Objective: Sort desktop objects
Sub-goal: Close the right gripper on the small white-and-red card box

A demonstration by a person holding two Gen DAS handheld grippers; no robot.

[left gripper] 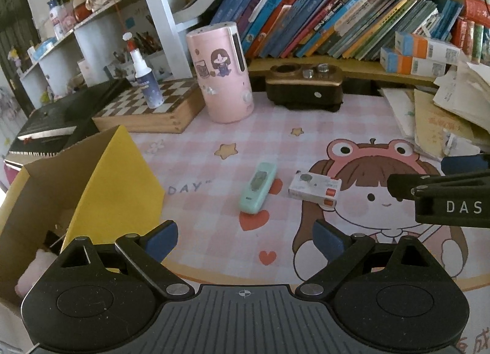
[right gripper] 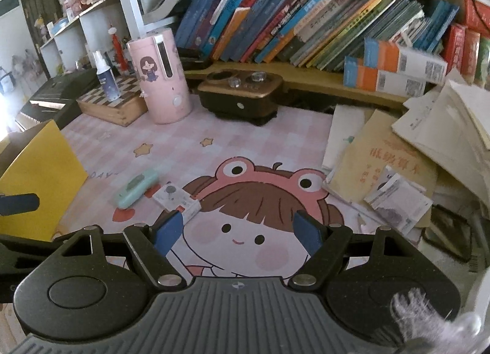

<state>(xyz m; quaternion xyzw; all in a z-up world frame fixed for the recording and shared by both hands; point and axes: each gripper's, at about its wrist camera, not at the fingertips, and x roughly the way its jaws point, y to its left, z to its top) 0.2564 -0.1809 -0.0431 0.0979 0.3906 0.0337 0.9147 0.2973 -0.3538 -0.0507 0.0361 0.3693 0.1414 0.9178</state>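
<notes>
A mint-green case (left gripper: pixel 258 187) lies on the pink cartoon desk mat (left gripper: pixel 214 145), with a small white box (left gripper: pixel 314 189) with orange marks just right of it. Both show in the right wrist view too: the case (right gripper: pixel 136 188) and the white box (right gripper: pixel 177 199). My left gripper (left gripper: pixel 245 242) hangs open and empty above the mat, short of the case. My right gripper (right gripper: pixel 237 230) is open and empty, its left pad close to the white box. An open yellow cardboard box (left gripper: pixel 116 176) stands at the left, seen also in the right wrist view (right gripper: pixel 39 179).
A pink cylinder with a girl sticker (left gripper: pixel 222 73), a chessboard box (left gripper: pixel 147 108) bearing a spray bottle (left gripper: pixel 146 78), and a black-and-gold device (left gripper: pixel 304 85) line the back. Books (left gripper: pixel 321 17) fill the shelf. Loose papers and envelopes (right gripper: pixel 398 154) pile up at the right.
</notes>
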